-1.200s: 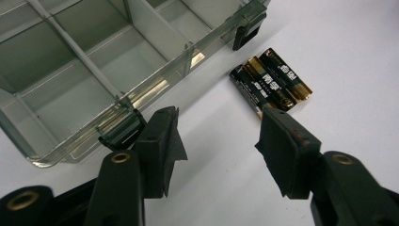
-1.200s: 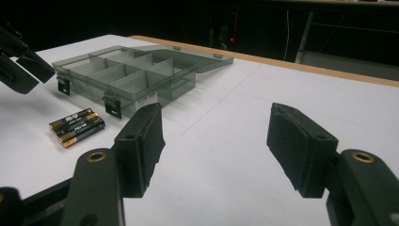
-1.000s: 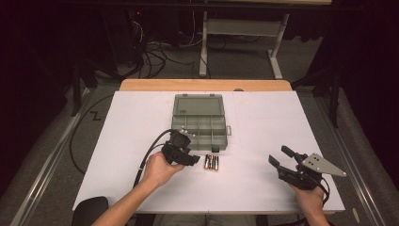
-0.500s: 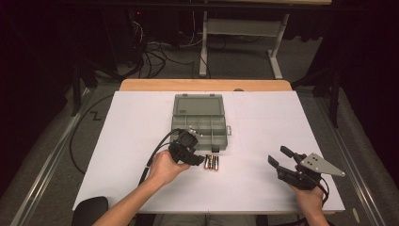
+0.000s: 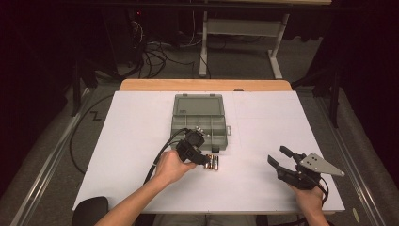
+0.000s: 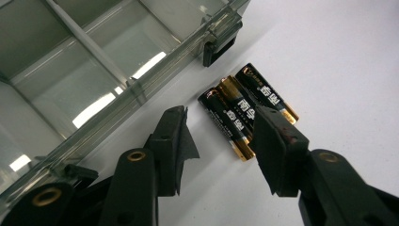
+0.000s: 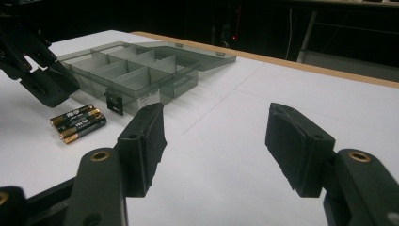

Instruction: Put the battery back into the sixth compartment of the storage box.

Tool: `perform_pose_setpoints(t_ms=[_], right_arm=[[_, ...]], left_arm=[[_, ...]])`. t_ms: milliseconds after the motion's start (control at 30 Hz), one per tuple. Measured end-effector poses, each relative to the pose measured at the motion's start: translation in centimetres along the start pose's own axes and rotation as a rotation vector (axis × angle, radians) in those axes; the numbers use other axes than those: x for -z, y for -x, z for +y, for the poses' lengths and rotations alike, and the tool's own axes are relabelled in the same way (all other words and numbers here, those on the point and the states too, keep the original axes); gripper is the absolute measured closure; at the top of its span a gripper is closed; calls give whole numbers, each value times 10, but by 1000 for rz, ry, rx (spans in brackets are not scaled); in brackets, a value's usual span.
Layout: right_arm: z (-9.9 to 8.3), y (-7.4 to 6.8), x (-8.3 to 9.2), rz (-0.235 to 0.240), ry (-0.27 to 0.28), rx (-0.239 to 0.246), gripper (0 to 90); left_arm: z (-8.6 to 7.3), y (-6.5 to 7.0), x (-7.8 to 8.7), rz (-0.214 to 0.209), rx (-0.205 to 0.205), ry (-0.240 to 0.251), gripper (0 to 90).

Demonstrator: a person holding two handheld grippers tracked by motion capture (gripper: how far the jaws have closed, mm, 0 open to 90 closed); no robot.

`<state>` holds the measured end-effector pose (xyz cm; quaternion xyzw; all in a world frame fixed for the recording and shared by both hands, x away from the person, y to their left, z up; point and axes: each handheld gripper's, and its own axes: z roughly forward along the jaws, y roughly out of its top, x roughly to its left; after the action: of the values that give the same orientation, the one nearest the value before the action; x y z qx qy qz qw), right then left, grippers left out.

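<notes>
While the person's left hand (image 5: 171, 165) tips its tool downward at the near edge of a white table (image 5: 131, 141), the left gripper (image 6: 221, 136) hangs over three black-and-gold batteries (image 6: 247, 108) lying side by side and touching one another. Its jaws have just been closing but stand apart, one pad above the nearest battery, the other over bare tabletop; neither pad presses on a cell. The batteries rest just in front of a clear grey compartment organiser box (image 5: 200, 123), close to its black front latch (image 6: 221, 44) and not in any compartment. The box lies open, its lid (image 5: 197, 103) folded flat behind it, and the dividers seen from the left gripper view mark off empty cells. A black cable (image 5: 162, 153) loops back from the left gripper along the forearm.

Well apart, toward the table's right corner, the right hand (image 5: 308, 200) holds the right gripper (image 7: 214, 136) low and level, its jaws spread wide with nothing between them, a grey three-cornered plate (image 5: 320, 165) on top. From the right gripper view the batteries (image 7: 77, 123) lie to the left of the box, beside the left gripper's dark body.
</notes>
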<state>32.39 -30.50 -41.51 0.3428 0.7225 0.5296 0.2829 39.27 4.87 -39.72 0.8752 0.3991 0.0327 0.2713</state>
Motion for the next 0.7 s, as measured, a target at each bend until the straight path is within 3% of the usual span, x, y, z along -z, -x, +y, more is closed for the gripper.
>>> perform_pose_setpoints(t_ms=[700], right_arm=[[0,1,0,-4,-6,0,401]], left_arm=[[5,-4,-15,-20,34,-12,596]])
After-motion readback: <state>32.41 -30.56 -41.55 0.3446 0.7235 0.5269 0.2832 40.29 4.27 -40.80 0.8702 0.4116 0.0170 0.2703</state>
